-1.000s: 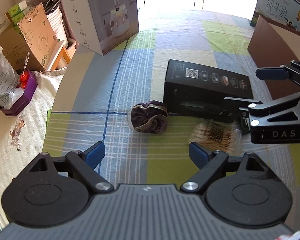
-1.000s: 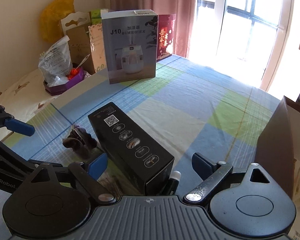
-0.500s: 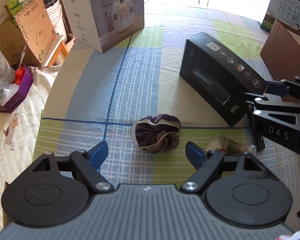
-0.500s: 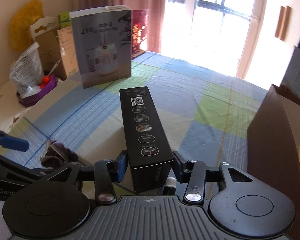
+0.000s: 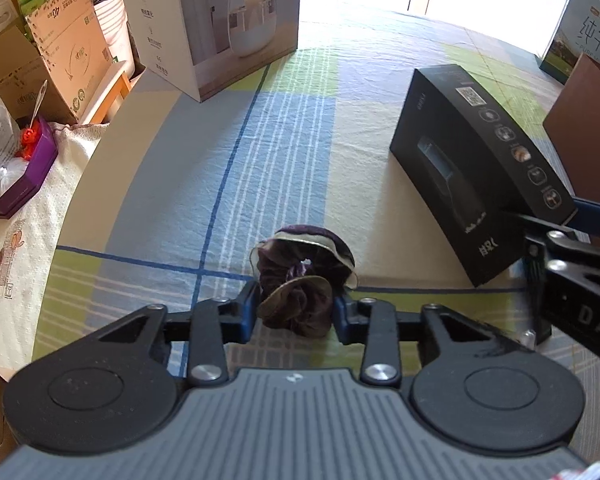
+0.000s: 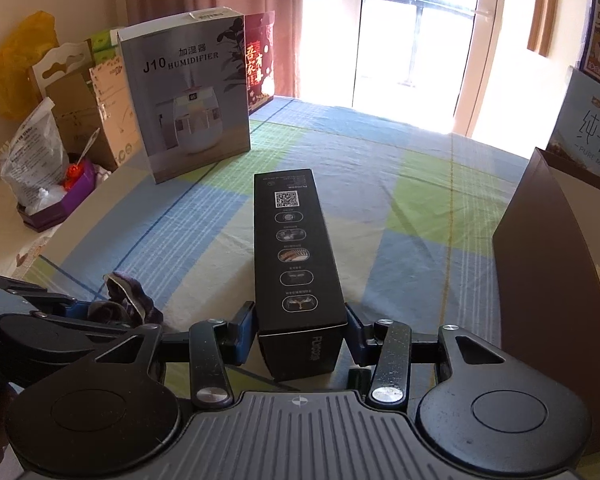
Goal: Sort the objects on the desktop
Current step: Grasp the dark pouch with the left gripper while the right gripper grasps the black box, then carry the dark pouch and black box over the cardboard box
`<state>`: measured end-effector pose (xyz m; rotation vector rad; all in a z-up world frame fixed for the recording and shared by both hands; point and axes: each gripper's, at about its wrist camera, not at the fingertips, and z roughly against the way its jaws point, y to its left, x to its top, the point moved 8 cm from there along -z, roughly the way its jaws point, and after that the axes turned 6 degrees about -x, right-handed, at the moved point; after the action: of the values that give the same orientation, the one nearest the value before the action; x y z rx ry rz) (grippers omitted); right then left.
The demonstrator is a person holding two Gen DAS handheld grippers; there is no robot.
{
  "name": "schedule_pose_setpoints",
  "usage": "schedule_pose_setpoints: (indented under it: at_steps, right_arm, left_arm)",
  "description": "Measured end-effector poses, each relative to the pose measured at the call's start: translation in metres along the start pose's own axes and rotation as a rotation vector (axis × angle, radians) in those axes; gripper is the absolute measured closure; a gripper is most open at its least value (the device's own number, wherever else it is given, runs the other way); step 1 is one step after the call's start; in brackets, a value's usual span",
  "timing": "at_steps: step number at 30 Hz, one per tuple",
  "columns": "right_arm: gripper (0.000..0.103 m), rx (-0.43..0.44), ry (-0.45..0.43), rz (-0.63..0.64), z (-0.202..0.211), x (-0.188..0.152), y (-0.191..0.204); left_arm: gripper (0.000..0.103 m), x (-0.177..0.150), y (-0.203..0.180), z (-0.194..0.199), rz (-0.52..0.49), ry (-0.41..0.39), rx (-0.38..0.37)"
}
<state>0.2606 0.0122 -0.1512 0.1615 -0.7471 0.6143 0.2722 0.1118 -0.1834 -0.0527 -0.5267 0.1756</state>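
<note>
Checked cloth covers the tabletop [image 5: 284, 128]. At 6 o'clock, the scrunchie [image 5: 300, 280] is pinched by the left hand-held gripper [image 5: 294, 312]; the black box [image 6: 296, 264] is clamped by the right hand-held gripper [image 6: 300, 332]. Grasping appears complete; lifting and carrying to sorting spots is called for next.

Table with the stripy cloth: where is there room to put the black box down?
The widest bare patch of the table is between the black box, the humidifier box and the window side. Another lies left of the hair scrunchie. It is crowded near the brown box and around both claws, left claw and right claw.
</note>
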Motion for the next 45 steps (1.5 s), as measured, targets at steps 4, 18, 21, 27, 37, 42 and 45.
schedule_pose_setpoints:
  at_steps: [4,18,21,27,37,42,45]
  right_arm:
    - [0.057,0.018,0.002,0.021,-0.005,0.007,0.002]
    - [0.062,0.0,0.019,0.101,-0.031,0.024,0.01]
    - [0.062,0.007,-0.004,0.096,-0.026,0.028,0.01]
    - [0.063,0.024,-0.059,0.055,-0.003,0.045,0.004]
    - [0.063,0.058,-0.155,-0.041,0.065,0.059,-0.025]
    - [0.063,0.038,-0.191,-0.081,0.097,0.059,-0.045]
    - [0.063,0.019,-0.21,-0.108,0.115,0.056,-0.06]
  left_arm:
    - [0.08,0.006,0.005,0.001,-0.004,-0.011,-0.007]
    - [0.081,0.034,0.014,0.008,0.022,-0.04,0.009]
    - [0.081,0.039,0.009,0.013,0.016,-0.051,0.0]
    - [0.081,0.044,0.0,0.028,0.007,-0.072,-0.014]
    - [0.081,0.047,-0.019,0.069,-0.019,-0.111,-0.036]
    - [0.081,0.049,-0.043,0.091,-0.053,-0.139,-0.064]
    - [0.081,0.051,-0.06,0.103,-0.081,-0.155,-0.082]
